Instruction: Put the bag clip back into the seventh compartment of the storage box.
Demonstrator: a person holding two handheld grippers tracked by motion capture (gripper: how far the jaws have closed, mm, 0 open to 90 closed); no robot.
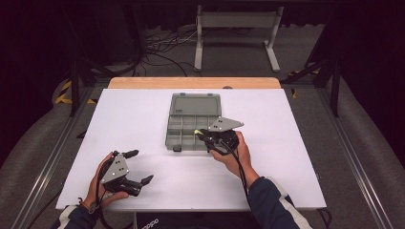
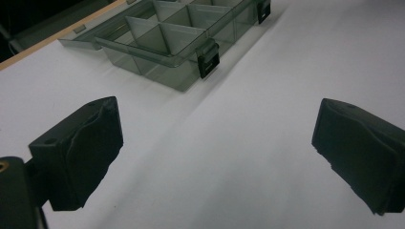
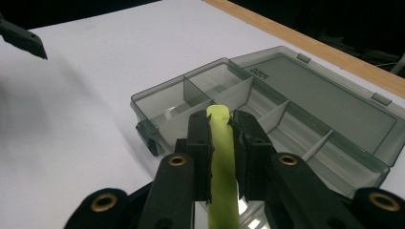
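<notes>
A grey see-through compartment box (image 1: pixel 181 130) lies open in the middle of the white table, lid (image 1: pixel 196 104) folded back; its front wall (image 2: pixel 157 71) and black latch (image 2: pixel 208 58) face the left gripper view. My right gripper (image 1: pixel 199 133) hovers over the box's right front compartments, shut on a yellow-green stick (image 3: pixel 222 162) that pokes out past the jaw tips (image 1: pixel 197 130). The box's dividers (image 3: pixel 239 93) lie just beyond it. My left gripper (image 1: pixel 138 167) rests near the table's front left, open, nothing between its fingers (image 2: pixel 81 152).
The white table top (image 1: pixel 286 143) has a wooden strip (image 1: pixel 191 82) along its far edge. Behind the table stand a metal frame (image 1: pixel 236 33) and cables on the floor. Rails run along both sides.
</notes>
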